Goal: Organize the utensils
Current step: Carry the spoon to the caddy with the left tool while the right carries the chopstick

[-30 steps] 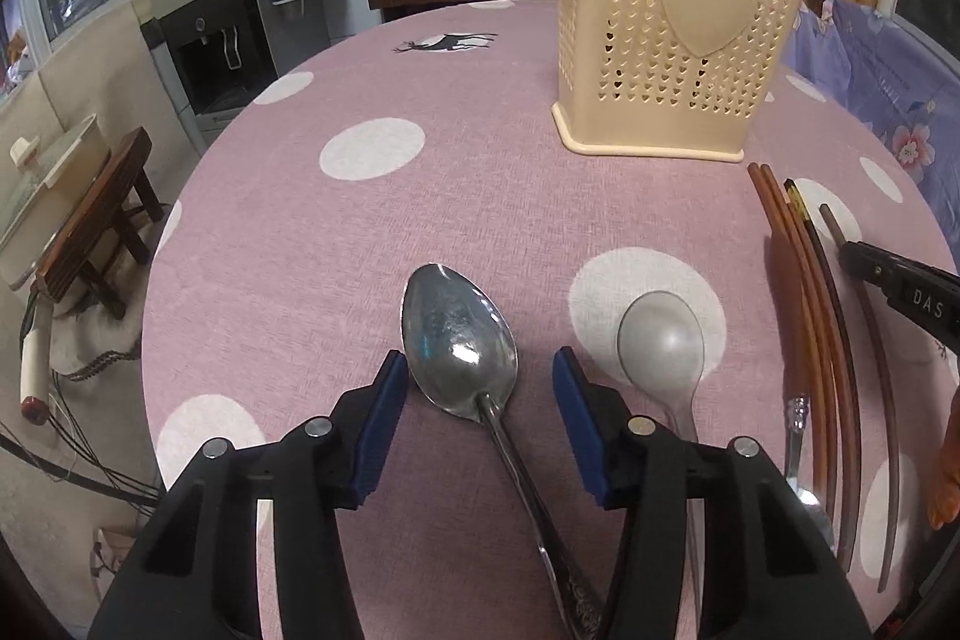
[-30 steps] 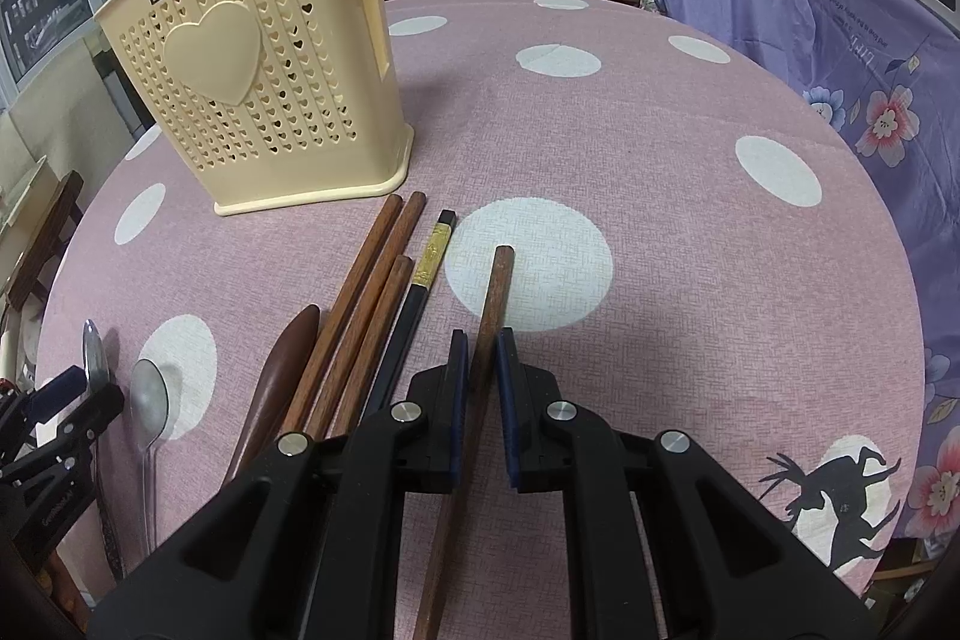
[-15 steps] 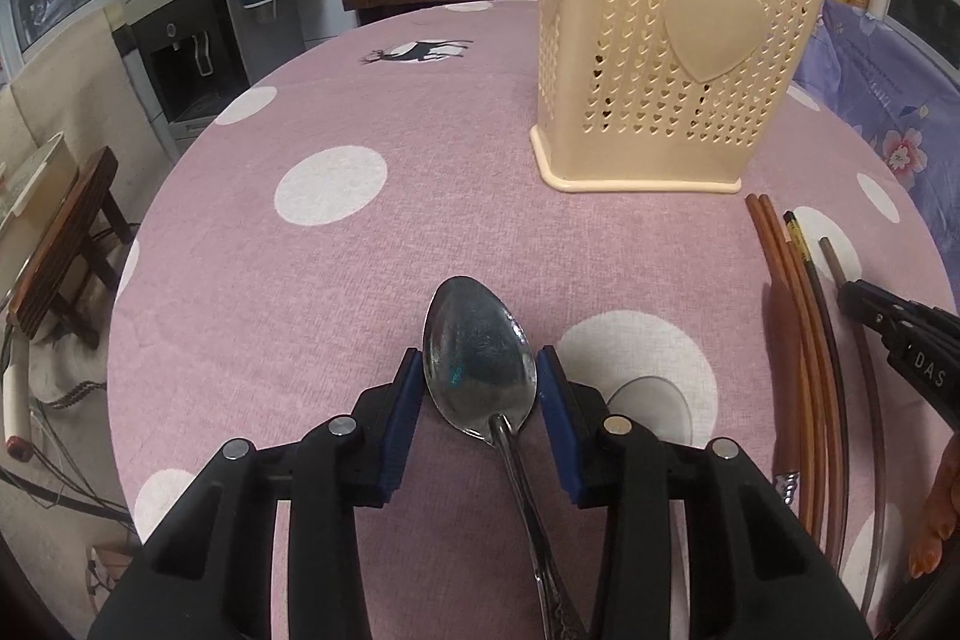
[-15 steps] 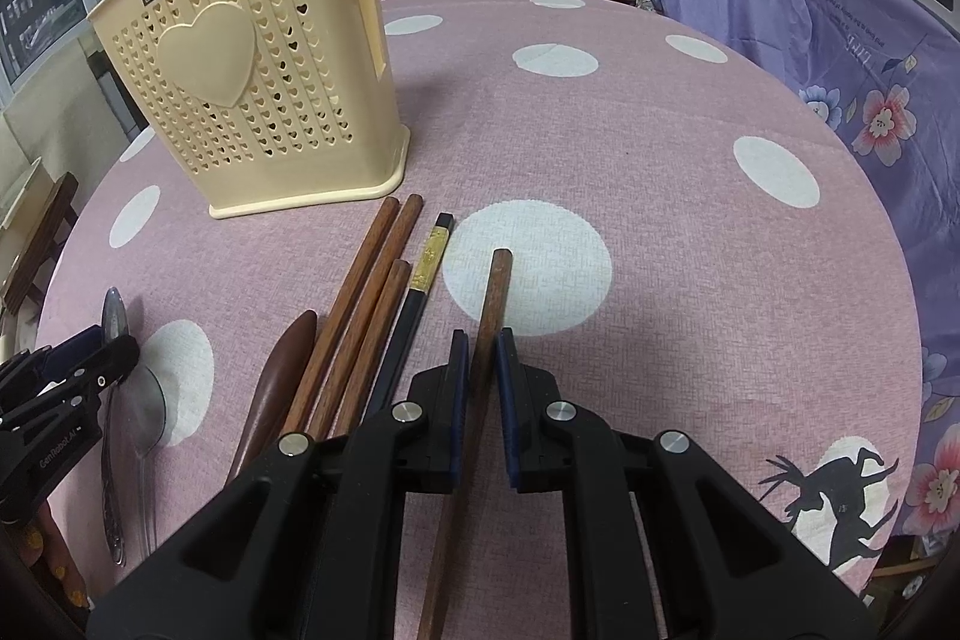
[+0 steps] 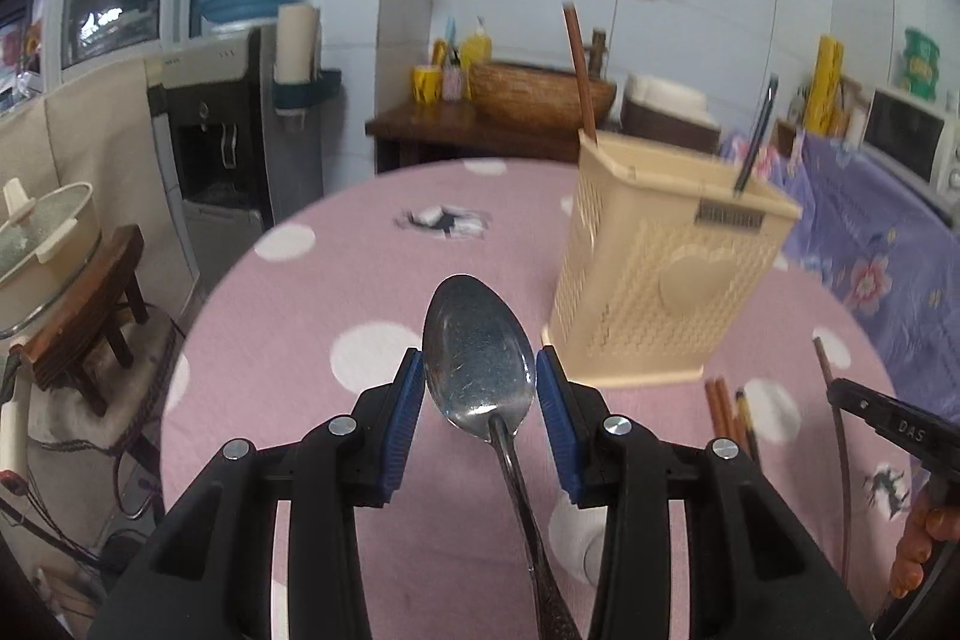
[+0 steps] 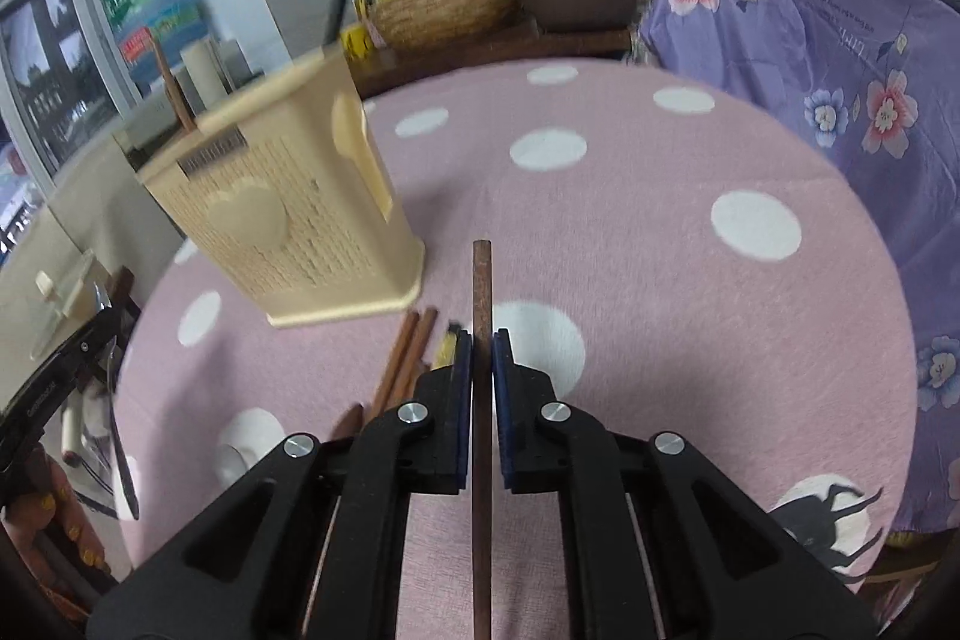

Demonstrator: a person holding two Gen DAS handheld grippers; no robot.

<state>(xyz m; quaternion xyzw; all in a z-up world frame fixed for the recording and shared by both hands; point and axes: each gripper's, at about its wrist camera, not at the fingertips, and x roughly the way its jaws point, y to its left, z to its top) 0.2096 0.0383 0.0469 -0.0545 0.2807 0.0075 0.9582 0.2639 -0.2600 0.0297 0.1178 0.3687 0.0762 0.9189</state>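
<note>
The left gripper (image 5: 478,388) clamps a spoon (image 5: 477,358) at centre frame, the right gripper (image 6: 478,370) pinches a chopstick (image 6: 481,316), both above the table (image 6: 660,280), with the holder (image 5: 666,280) ahead and more chopsticks (image 6: 408,358) below.

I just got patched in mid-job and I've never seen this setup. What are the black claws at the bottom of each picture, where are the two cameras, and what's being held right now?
There is no robot: a person holds a hand-operated gripper in each hand, with a wide-angle camera on each looking along its two fingers.

In the left wrist view, the left gripper is closed on the bowl of a metal spoon, lifted off the table.

In the right wrist view, the right gripper is clamped on one brown chopstick.

Both look across a pink polka-dot tablecloth. On it stands a cream utensil holder with two utensils already standing inside, and more chopsticks lie beside its base.
</note>
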